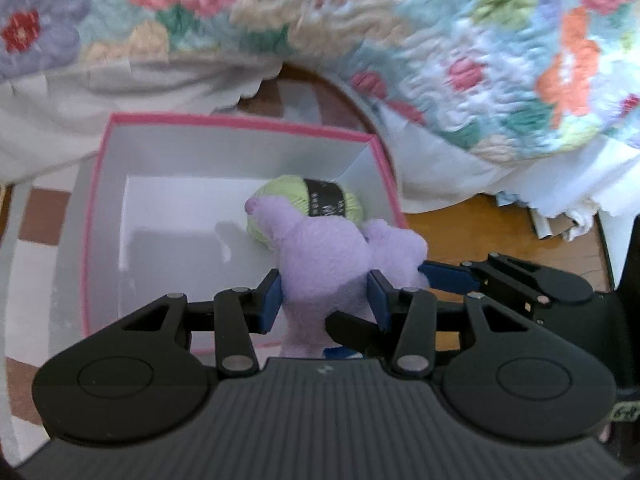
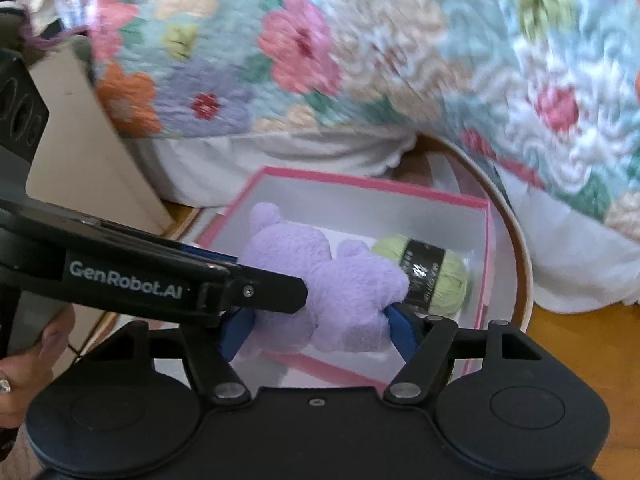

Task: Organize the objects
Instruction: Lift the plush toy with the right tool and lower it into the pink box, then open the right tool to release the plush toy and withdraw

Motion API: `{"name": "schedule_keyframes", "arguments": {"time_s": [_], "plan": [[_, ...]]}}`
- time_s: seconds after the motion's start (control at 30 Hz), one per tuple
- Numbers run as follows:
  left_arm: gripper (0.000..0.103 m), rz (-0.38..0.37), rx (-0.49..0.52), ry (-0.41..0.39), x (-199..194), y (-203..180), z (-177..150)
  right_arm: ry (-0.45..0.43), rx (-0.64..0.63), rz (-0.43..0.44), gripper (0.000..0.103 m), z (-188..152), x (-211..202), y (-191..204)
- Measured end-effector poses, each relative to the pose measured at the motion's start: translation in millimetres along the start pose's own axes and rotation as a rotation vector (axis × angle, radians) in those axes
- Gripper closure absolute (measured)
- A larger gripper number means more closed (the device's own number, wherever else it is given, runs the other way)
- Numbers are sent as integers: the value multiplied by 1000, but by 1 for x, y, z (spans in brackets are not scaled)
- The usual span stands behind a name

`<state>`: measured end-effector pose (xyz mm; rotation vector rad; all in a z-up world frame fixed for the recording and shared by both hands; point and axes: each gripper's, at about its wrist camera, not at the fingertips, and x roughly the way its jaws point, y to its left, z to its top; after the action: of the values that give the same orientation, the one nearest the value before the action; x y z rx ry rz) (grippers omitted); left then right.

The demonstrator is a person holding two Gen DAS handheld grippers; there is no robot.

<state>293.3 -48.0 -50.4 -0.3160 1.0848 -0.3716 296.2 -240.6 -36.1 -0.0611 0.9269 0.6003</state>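
Observation:
A purple plush toy [image 1: 320,264] hangs over a pink-edged white box [image 1: 236,122]. Both grippers hold it. My left gripper [image 1: 324,300] is shut on the plush's lower part. My right gripper [image 2: 316,328] is shut on the plush [image 2: 320,284] from the other side; its finger shows in the left wrist view [image 1: 448,276]. The left gripper's finger [image 2: 240,286] crosses the right wrist view. A light green yarn ball [image 1: 288,196] with a black label lies in the box's far right corner, also seen in the right wrist view [image 2: 440,276].
A floral quilt [image 1: 360,20] over white bedding hangs just behind the box [image 2: 486,240]. The box sits on a round wooden hoop [image 2: 520,264] on a wooden floor [image 1: 480,236]. A checked rug [image 1: 36,240] lies to the left. A beige board [image 2: 88,140] stands left.

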Motion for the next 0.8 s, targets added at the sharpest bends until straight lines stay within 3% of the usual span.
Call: {"name": "schedule_keyframes", "arguments": {"time_s": [0.2, 0.4, 0.57, 0.8], "plan": [[59, 10, -81, 68, 49, 26, 8, 99, 148, 7, 28, -1, 52, -33], [59, -18, -165, 117, 84, 44, 12, 189, 212, -27, 32, 1, 88, -46], [59, -44, -233, 149, 102, 53, 1, 242, 166, -103, 33, -2, 100, -44], [55, -14, -258, 134, 113, 51, -4, 280, 45, -214, 31, -2, 112, -32]]}}
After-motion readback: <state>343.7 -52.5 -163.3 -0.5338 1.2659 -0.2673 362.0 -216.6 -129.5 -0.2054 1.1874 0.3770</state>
